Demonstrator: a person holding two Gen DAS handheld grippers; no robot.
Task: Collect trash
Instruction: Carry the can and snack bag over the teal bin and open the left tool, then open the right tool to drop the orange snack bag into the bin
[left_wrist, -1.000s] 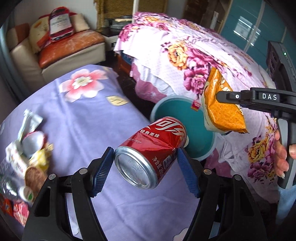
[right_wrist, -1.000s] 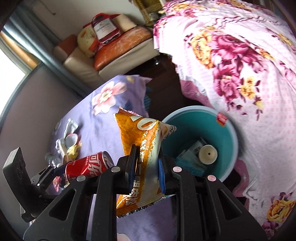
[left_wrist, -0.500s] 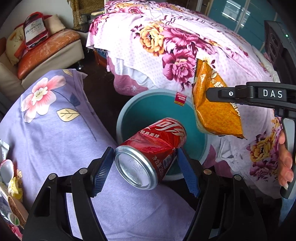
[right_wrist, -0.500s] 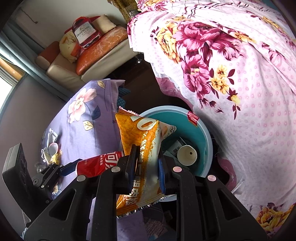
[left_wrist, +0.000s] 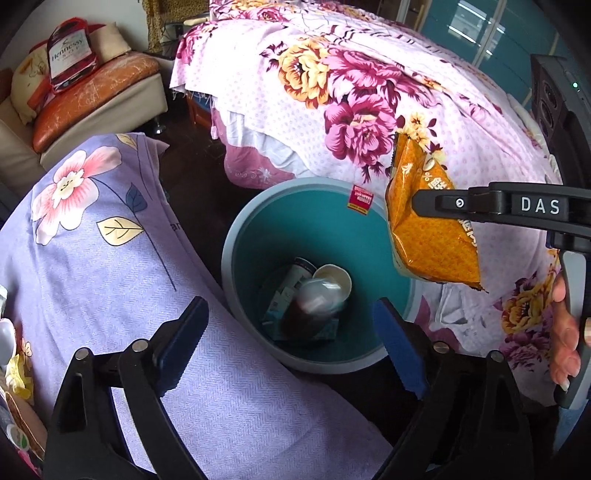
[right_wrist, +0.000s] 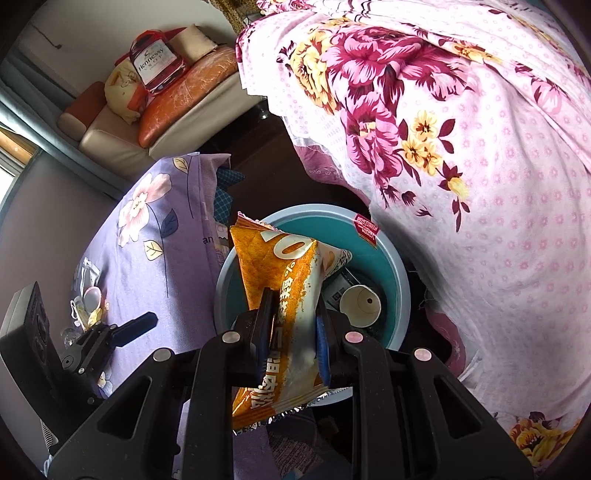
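My left gripper (left_wrist: 288, 310) hangs over the teal trash bin (left_wrist: 236, 236) with its jaws opening and nothing between the pads. Below it, a red soda can (left_wrist: 310, 306) shows as a blur inside the bin, on top of a paper cup (left_wrist: 334, 277) and cartons. My right gripper (right_wrist: 293, 321) is shut on an orange snack bag (right_wrist: 291, 280) and holds it above the bin's rim (right_wrist: 402, 291). In the left wrist view the bag (left_wrist: 428, 236) hangs at the right, over the bin's far edge.
A table under a purple flowered cloth (left_wrist: 110, 258) borders the bin on the left, with more wrappers (left_wrist: 11, 362) at its left edge. A bed with a pink flowered cover (left_wrist: 332, 92) rises behind and to the right. A sofa (left_wrist: 92, 96) stands far left.
The left jaws have spread and let go of the red can, which has dropped into the bin. Both grippers came over the bin. The right gripper still grips the orange bag.
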